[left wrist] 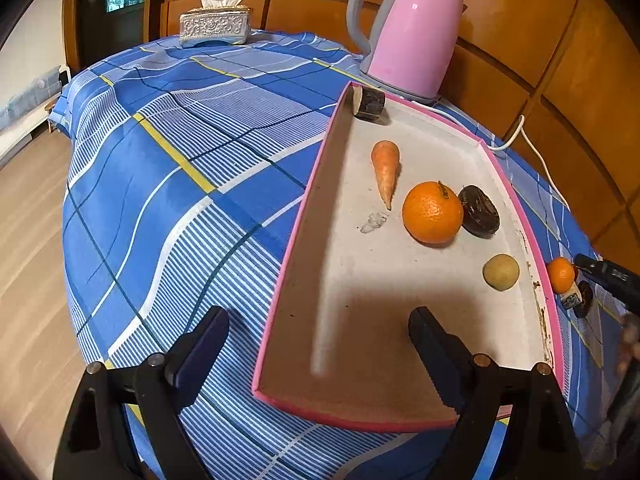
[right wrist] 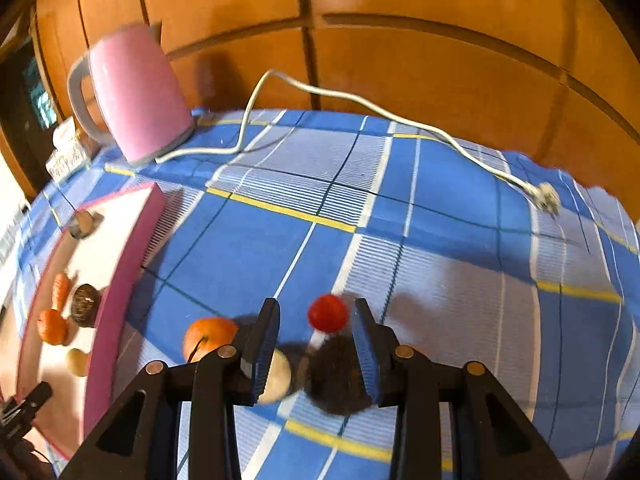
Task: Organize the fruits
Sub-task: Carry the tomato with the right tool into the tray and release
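Observation:
A pink-rimmed tray holds a carrot, a big orange, a dark round fruit, a pale yellow one and a dark stub. My left gripper is open and straddles the tray's near left wall with nothing in it. My right gripper hovers over the cloth right of the tray, jaws narrow. Below its gap lie a small red fruit and a dark fruit; neither pad presses on them. An orange and a pale round piece lie to the left.
A pink kettle stands behind the tray; its white cord and plug trail across the blue checked cloth. A tissue box sits at the far end. A wooden wall backs the table, and the floor drops away at the left.

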Demonstrator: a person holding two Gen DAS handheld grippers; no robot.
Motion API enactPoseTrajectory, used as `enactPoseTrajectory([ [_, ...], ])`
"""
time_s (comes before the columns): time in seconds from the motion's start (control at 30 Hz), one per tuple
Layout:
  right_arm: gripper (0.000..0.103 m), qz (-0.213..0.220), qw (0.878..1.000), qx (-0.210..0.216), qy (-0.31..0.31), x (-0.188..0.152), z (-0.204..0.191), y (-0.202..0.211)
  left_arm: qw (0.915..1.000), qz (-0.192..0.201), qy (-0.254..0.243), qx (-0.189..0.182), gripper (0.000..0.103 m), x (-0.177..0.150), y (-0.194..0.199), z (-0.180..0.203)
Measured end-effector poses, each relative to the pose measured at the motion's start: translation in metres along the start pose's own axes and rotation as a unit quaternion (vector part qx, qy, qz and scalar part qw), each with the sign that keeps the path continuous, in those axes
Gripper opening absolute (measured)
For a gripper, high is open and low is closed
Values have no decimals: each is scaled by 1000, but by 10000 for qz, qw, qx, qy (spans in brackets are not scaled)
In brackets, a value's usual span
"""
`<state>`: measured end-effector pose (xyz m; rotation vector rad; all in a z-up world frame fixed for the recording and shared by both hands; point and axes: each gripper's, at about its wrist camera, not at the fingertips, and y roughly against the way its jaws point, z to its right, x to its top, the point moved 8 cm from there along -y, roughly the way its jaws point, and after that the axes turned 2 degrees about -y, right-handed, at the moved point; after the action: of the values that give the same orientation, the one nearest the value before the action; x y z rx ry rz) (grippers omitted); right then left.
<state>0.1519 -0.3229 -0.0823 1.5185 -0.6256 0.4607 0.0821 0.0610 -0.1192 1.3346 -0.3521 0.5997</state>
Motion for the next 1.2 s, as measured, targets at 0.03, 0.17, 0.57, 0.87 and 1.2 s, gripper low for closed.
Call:
enactPoseTrajectory([
  [0.03,37,-88,9999,-48,73,1,0,-6,10000,2,0,1,92,0,0,0],
  [0.17,31,-543,9978,-218,310,-5,3,-32,10000,3,41,2,94,0,0,-2],
  [0.57,25,-306,9988,-257,281,-4,12,-35,9999,23,161,-3,94,-2,2,-3],
  [0.87,25,444,9986,-62,295,15,-17,13,9999,89,114,-13,94,-1,8,0],
  [1.2,25,226,9864,1371,874,-22,-127,48,9998,139,109,-45,95,-1,15,2],
])
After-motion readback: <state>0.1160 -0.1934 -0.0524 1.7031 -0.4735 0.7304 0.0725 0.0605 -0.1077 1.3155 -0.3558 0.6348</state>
